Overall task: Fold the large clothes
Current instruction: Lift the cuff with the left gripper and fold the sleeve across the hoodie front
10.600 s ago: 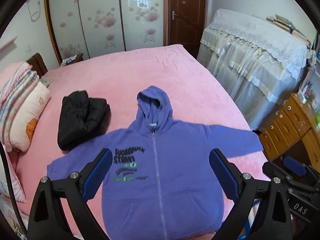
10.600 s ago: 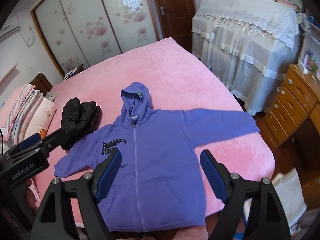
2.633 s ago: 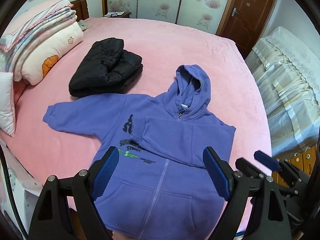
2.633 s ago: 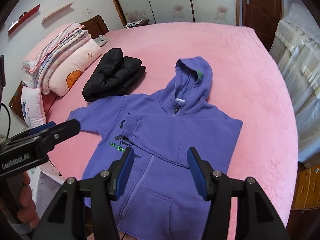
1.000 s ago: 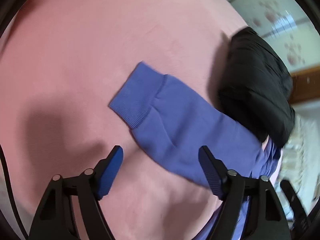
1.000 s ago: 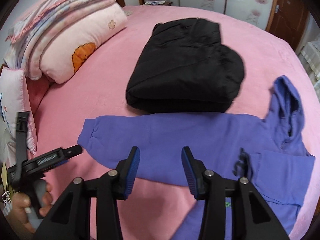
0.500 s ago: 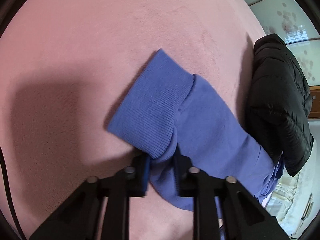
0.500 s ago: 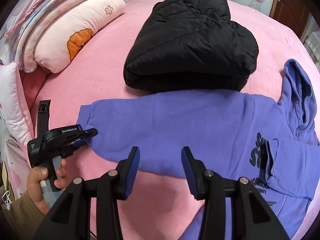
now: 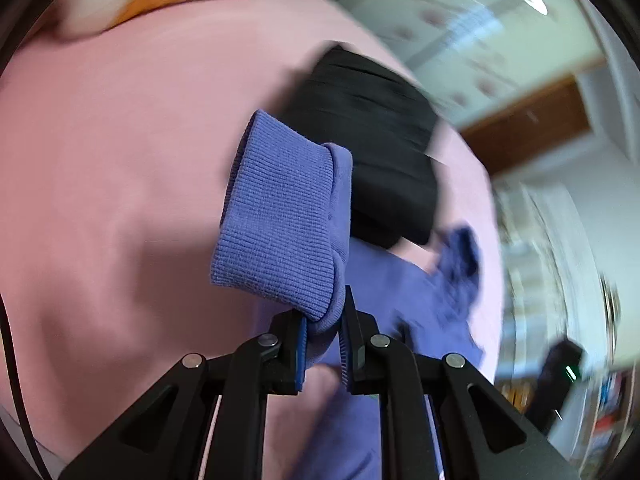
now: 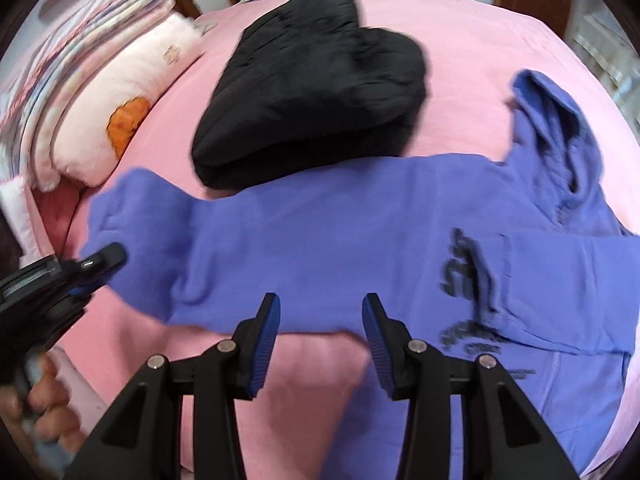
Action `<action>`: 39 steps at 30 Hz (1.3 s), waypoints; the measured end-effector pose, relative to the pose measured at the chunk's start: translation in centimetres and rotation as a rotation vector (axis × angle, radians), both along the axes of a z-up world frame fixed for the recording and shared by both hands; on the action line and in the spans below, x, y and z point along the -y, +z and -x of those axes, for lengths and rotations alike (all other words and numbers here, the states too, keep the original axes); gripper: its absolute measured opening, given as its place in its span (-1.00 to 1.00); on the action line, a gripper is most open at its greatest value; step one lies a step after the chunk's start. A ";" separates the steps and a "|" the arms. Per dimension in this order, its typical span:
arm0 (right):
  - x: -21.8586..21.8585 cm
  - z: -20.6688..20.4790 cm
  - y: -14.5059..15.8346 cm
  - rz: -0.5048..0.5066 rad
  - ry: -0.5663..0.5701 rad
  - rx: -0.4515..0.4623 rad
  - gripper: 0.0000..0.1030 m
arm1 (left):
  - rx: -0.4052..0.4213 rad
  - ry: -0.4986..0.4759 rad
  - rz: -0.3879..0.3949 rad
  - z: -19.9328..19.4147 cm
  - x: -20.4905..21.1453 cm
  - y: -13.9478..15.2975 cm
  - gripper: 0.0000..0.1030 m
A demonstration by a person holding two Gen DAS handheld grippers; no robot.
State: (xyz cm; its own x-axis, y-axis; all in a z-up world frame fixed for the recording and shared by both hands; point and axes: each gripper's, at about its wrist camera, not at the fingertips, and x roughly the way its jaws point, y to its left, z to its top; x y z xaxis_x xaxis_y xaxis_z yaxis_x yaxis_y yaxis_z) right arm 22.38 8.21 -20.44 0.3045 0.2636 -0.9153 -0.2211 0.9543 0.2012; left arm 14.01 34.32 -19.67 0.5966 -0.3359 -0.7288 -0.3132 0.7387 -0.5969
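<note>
Soft daylight fills my feeds; motion blur smears the bed [image 9: 100,140] and wardrobe [image 9: 460,28], fisheye edges curve darkly, only the cuff [image 9: 276,224] stays sharp.

Left wrist cam sits super close to the purple hoodie [image 9: 280,216], low over the pink bed [image 9: 100,160], looking across it past the black jacket [image 9: 372,152] toward the blurry wardrobe. Right wrist cam is higher and further back, looking down at the hoodie [image 10: 340,248]. Both views share the hoodie, jacket [image 10: 320,92] and bed [image 10: 472,32].
</note>
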 end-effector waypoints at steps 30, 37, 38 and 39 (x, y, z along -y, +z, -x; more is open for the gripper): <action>35.8 2.5 -3.7 0.028 -0.446 -0.042 -0.17 | -0.133 -0.586 -0.192 -11.0 40.1 -9.0 0.12; 33.8 -0.6 -3.6 -0.024 -0.358 -0.016 -0.17 | -0.096 -0.396 -0.313 -9.1 33.2 -5.8 0.22; 33.5 -0.9 -3.5 -0.020 -0.348 -0.013 -0.17 | -0.112 -0.355 -0.338 -8.7 31.6 -5.8 0.23; 33.1 -1.3 -3.6 -0.015 -0.337 -0.011 -0.17 | -0.124 -0.332 -0.350 -8.5 30.5 -5.9 0.24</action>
